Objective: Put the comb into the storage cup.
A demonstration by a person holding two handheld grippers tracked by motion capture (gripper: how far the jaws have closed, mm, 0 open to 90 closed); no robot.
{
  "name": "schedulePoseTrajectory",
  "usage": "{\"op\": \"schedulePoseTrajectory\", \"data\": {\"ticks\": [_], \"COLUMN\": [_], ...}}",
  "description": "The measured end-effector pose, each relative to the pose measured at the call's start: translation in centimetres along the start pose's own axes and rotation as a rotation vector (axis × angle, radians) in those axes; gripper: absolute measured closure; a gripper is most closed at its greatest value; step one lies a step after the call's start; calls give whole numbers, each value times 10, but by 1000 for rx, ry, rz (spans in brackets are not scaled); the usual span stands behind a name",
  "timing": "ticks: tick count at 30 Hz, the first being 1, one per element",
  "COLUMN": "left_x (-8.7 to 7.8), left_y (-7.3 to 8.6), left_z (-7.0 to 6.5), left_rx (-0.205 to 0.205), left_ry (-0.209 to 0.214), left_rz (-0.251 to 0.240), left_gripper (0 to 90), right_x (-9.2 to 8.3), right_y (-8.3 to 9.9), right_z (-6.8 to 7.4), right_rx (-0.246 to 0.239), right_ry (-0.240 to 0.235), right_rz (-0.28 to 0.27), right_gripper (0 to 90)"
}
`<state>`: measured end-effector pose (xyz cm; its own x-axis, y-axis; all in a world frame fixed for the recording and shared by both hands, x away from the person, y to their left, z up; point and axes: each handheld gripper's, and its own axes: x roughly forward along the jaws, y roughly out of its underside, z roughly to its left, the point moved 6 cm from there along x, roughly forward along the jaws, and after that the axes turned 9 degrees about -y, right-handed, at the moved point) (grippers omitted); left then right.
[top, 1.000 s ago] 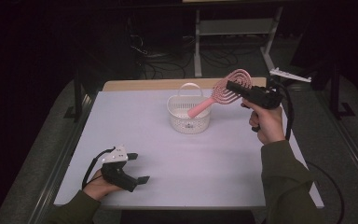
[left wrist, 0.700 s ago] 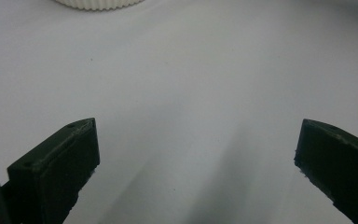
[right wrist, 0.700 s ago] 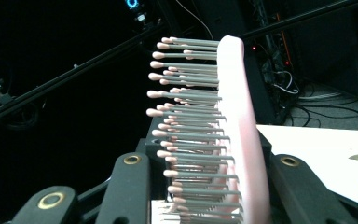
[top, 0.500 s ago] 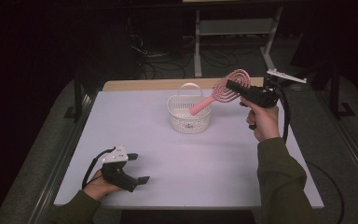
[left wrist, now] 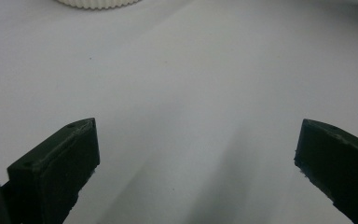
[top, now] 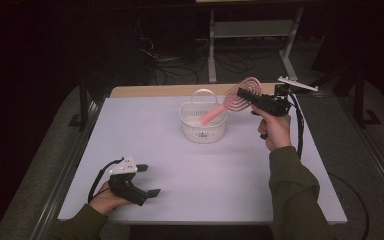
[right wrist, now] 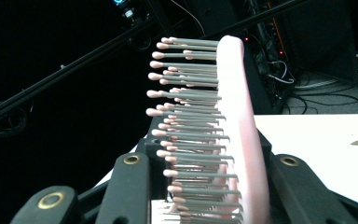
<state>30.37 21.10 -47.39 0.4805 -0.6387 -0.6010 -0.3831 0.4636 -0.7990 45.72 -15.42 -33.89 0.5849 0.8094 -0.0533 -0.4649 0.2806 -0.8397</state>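
A pink hairbrush [top: 230, 102] hangs tilted over a white basket [top: 203, 121] at the table's far middle, its handle end pointing down into the basket. My right gripper [top: 244, 95] is shut on the brush head. In the right gripper view the pink brush [right wrist: 237, 112] and its grey bristles stand upright between the jaws. Near the front left of the table my left gripper [top: 147, 181] rests open in the person's hand, nothing between its jaws. The left gripper view has the open gripper [left wrist: 193, 154] over bare white tabletop, with the basket's base [left wrist: 98, 3] at the top edge.
The white table [top: 180, 165] has a wooden strip along its far edge. Dark floor with cables and a metal stand lies behind. The right gripper's cable [top: 298, 125] trails down beside the forearm.
The right gripper has sunk a little with the brush, bringing the handle lower toward the basket. The left gripper has stayed where it was.
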Motion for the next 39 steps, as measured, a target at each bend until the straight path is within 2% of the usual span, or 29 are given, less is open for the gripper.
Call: {"op": "schedulePoseTrajectory", "data": {"ticks": [20,39], "left_x": [0,0], "left_y": [0,0], "left_z": [0,-1], "left_rx": [1,1], "left_ry": [2,6], "left_rz": [0,-6], "left_gripper": [0,0], "right_x": [31,54], "right_y": [18,30], "right_z": [-3,-5], "right_rx": [18,29], "right_ry": [-7,-6], "right_rz": [35,39], "right_gripper": [628,627]}}
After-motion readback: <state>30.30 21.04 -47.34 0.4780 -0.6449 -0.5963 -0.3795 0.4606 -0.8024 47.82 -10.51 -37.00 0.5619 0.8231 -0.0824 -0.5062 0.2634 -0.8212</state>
